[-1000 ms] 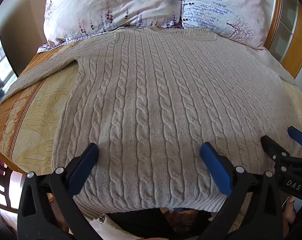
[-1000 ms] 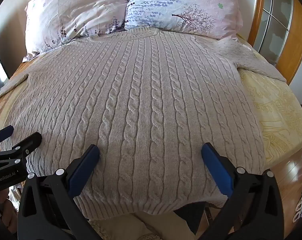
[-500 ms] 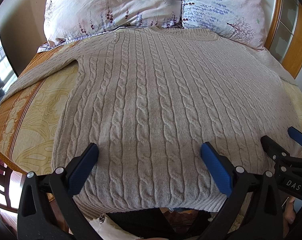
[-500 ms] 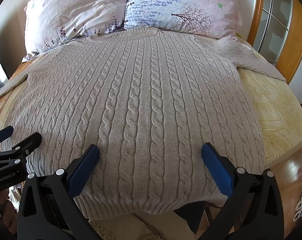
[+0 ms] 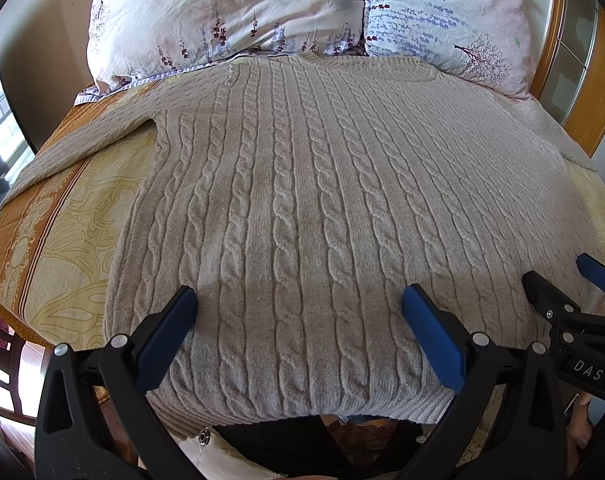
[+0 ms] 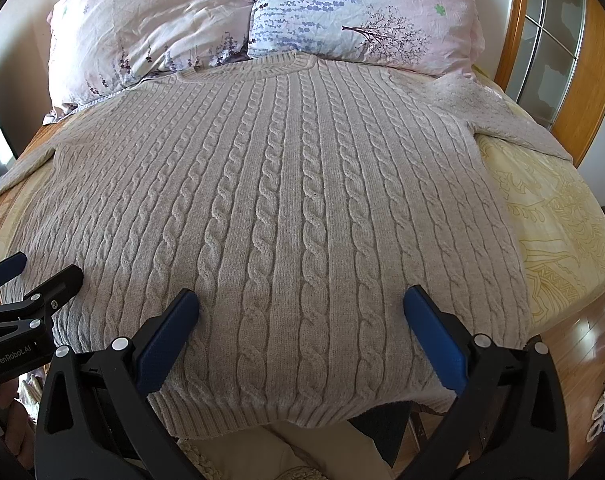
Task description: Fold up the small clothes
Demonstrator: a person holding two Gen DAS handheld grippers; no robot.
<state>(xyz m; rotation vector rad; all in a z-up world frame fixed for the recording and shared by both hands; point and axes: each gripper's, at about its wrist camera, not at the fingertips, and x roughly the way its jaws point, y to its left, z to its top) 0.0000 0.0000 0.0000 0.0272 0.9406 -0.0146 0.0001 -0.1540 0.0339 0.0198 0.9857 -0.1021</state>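
A beige cable-knit sweater [image 5: 302,200] lies flat on the bed, collar toward the pillows, hem toward me, sleeves spread to both sides; it also shows in the right wrist view [image 6: 286,208]. My left gripper [image 5: 298,300] hovers open over the hem's left half, holding nothing. My right gripper [image 6: 300,300] hovers open over the hem's right half, holding nothing. Each gripper shows at the edge of the other's view: the right gripper [image 5: 562,280] and the left gripper [image 6: 38,272].
Two floral pillows [image 5: 230,12] [image 6: 362,12] lie behind the collar. A yellow patterned bedspread [image 5: 62,232] [image 6: 562,220] shows on both sides. A wooden headboard frame [image 6: 582,60] stands at the right. Wooden floor [image 6: 582,344] lies beyond the bed's right edge.
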